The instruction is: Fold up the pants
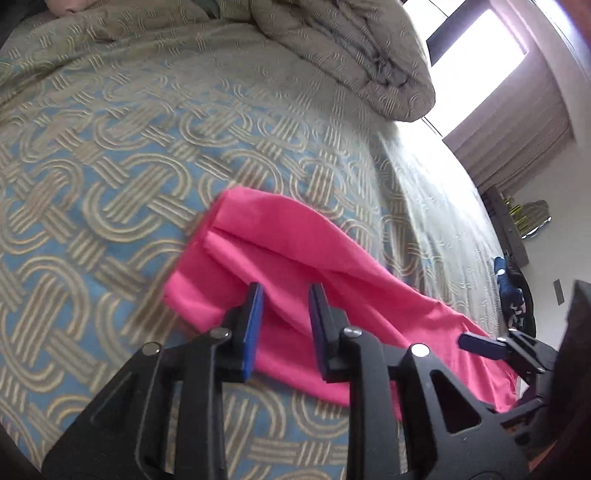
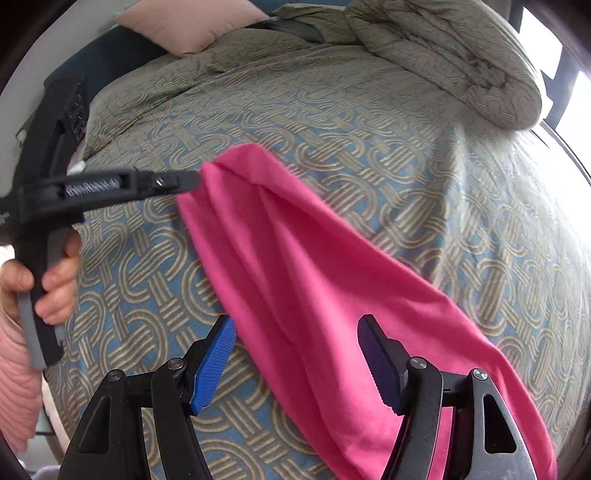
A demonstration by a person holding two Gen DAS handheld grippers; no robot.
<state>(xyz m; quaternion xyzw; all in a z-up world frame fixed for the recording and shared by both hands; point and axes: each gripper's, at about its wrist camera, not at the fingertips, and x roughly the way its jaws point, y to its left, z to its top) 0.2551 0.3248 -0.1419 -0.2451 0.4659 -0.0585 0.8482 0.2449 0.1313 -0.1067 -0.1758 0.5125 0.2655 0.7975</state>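
Observation:
Bright pink pants (image 1: 295,266) lie folded in a long strip on the patterned bedspread (image 1: 110,184). They also show in the right wrist view (image 2: 295,273), running from upper left to lower right. My left gripper (image 1: 286,299) is open, its blue pads just over the near edge of the cloth. In the right wrist view the left gripper (image 2: 192,181) reaches in from the left and touches the far end of the pants. My right gripper (image 2: 295,350) is open over the middle of the strip, holding nothing. Its fingertip (image 1: 476,343) shows at the right in the left wrist view.
A bunched duvet (image 2: 461,62) lies at the far right of the bed, a pink pillow (image 2: 192,26) at the head. A bright window (image 1: 476,55) and curtain (image 1: 517,140) stand beyond the bed's right edge.

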